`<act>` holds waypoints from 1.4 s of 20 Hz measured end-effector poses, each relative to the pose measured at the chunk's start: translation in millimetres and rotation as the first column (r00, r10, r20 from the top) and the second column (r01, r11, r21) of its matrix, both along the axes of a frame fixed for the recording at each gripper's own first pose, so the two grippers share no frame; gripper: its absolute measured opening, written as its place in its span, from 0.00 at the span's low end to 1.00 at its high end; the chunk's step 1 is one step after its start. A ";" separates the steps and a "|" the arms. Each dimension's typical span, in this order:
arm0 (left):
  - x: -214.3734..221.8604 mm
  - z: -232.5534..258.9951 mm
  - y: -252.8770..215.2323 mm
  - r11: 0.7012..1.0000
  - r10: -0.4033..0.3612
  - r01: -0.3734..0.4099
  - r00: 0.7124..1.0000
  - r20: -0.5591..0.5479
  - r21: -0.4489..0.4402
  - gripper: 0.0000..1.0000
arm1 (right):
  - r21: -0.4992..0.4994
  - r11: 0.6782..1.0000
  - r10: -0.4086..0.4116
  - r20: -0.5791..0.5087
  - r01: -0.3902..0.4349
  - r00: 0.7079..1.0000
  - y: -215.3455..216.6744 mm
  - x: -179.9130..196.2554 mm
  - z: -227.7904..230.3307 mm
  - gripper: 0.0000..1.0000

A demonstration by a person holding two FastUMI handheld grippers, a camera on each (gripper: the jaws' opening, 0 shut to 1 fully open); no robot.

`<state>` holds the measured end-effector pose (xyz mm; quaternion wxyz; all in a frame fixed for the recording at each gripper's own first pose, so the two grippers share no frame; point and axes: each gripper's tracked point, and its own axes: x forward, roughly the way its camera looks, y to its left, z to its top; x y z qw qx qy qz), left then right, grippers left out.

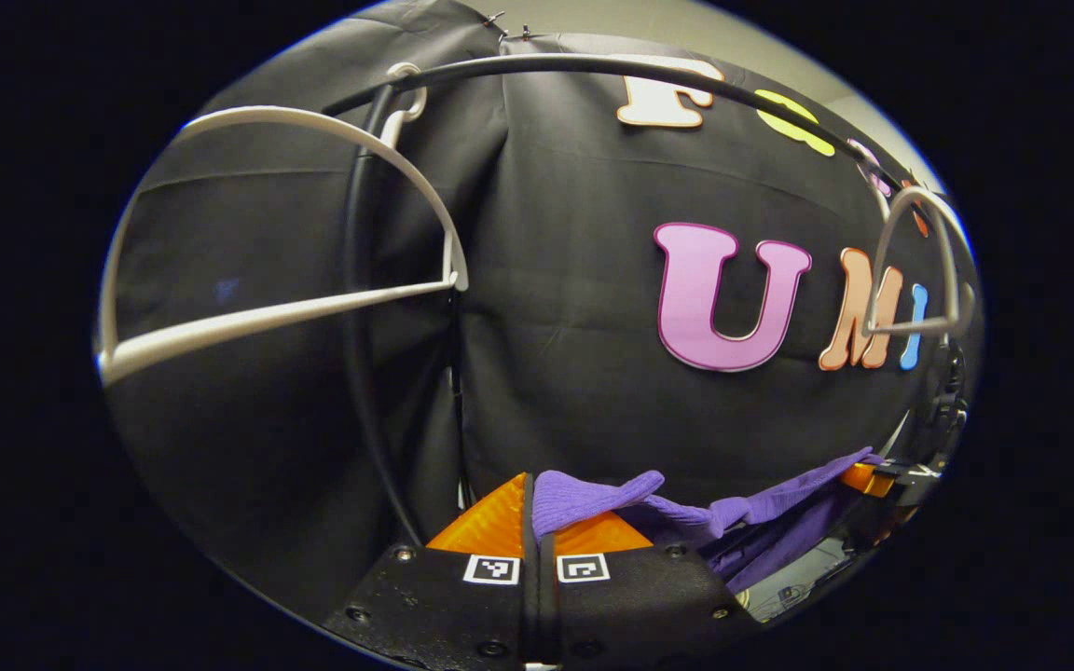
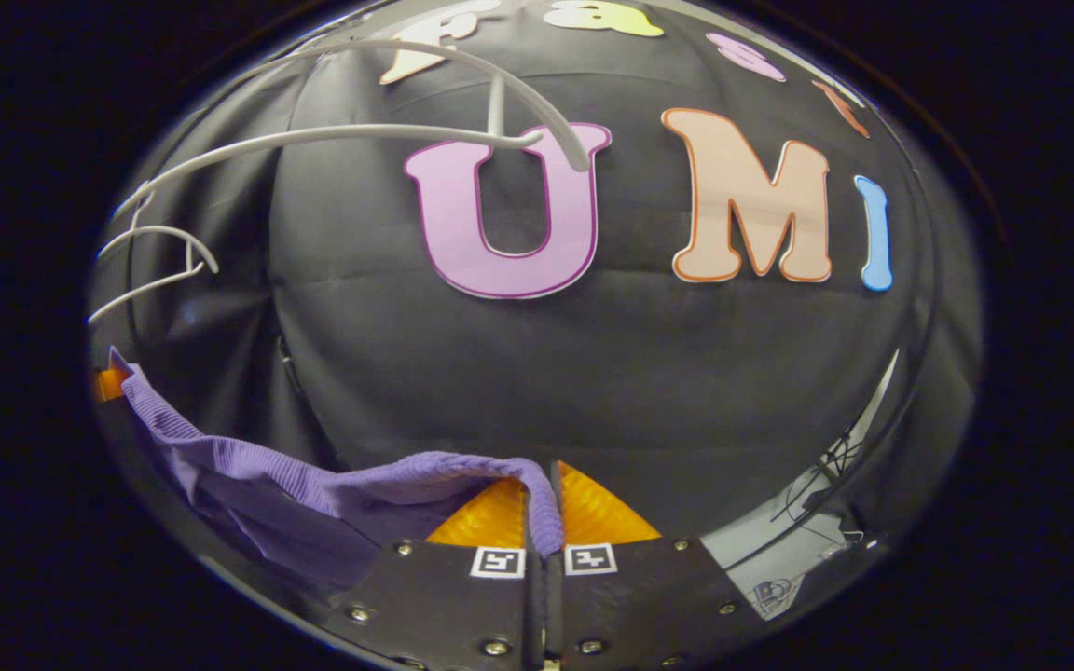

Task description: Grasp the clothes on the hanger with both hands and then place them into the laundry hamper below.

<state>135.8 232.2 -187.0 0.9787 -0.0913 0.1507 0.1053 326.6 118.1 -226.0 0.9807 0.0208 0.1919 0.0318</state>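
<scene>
The purple garment (image 1: 593, 499) stretched between my claws; my left claw (image 1: 537, 522) and right claw (image 2: 546, 508) each pinched an edge, below bare hangers (image 1: 276, 308).

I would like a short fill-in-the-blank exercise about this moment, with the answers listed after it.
1. The garment pinched between both grippers is ____ in colour.
2. The left gripper and the right gripper are both ____ on the garment.
3. The white hanger on the rail carries ____ clothes.
4. Between the two grippers the garment hangs ____, not taut.

Answers: purple; shut; no; slack
</scene>
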 end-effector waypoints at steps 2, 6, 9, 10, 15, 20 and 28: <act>-20.9 3.6 -9.3 1.000 -0.009 0.009 1.000 -0.018 0.028 0.01 | 0.018 1.000 -0.006 0.010 0.005 1.000 -6.8 -30.5 4.7 0.01; -59.1 30.7 -42.0 0.996 -0.055 0.054 0.998 0.014 0.066 0.01 | 0.067 0.998 -0.010 0.033 0.007 0.999 -16.8 -88.2 28.2 0.01; -81.6 58.0 -79.0 0.992 -0.099 0.094 0.993 0.061 0.079 0.00 | 0.086 0.996 0.002 0.076 -0.009 0.997 -24.4 -125.3 56.2 0.01; -88.7 68.5 -90.9 0.991 -0.112 0.104 0.991 0.079 0.089 0.00 | 0.092 0.996 0.005 0.088 -0.013 0.996 -24.6 -137.6 65.7 0.01; -106.5 116.7 -147.8 0.987 -0.160 0.154 0.971 0.176 0.051 0.01 | 0.124 0.992 -0.018 0.168 -0.003 0.986 -39.5 -184.0 121.0 0.00; -92.3 136.9 -199.7 0.974 -0.228 0.217 0.943 0.244 0.071 0.00 | 0.172 0.985 -0.036 0.217 -0.001 0.975 -46.3 -198.9 162.2 0.01; -48.5 174.0 -265.0 0.948 -0.318 0.303 0.895 0.312 0.098 0.00 | 0.152 0.988 -0.069 0.263 0.029 0.962 -66.3 -180.0 194.2 0.01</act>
